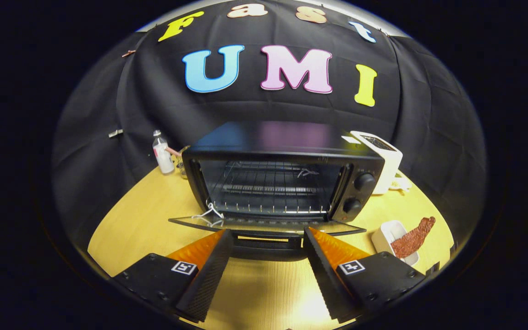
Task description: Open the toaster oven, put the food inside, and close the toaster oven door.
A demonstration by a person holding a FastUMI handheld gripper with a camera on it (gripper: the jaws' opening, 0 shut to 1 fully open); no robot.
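Nearest the camera, the tongs [267,238] stood spread wide with nothing between their fingers [209,270], hovering low over the pale wooden worktop [264,293]. Just ahead of the fingertips, and spanning the gap between them, hung the handle bar of the toaster oven door [264,225], which lay folded down flat and fully open, its glass panel level with the worktop; neither finger touched it as far as could be told. Beyond the door sat the black toaster oven [282,176] itself, its cavity open to view with a wire rack [268,195] across it and heating rods behind. Two round knobs [364,182] were stacked one above the other on the panel at the oven's right side. A white cord or string [209,214] looped at the door's left hinge corner. The food [413,238], a long reddish-brown strip with a rough surface, lay to the right of the right finger and a little ahead of it, resting slantwise across a small white dish [388,233] with its far end overhanging the rim; it lay well apart from the tongs and outside the oven. Behind the oven's right corner stood a white toaster [385,162], and behind its left corner a small clear bottle [163,158] with a red and white label, near the black cloth wall [108,101].
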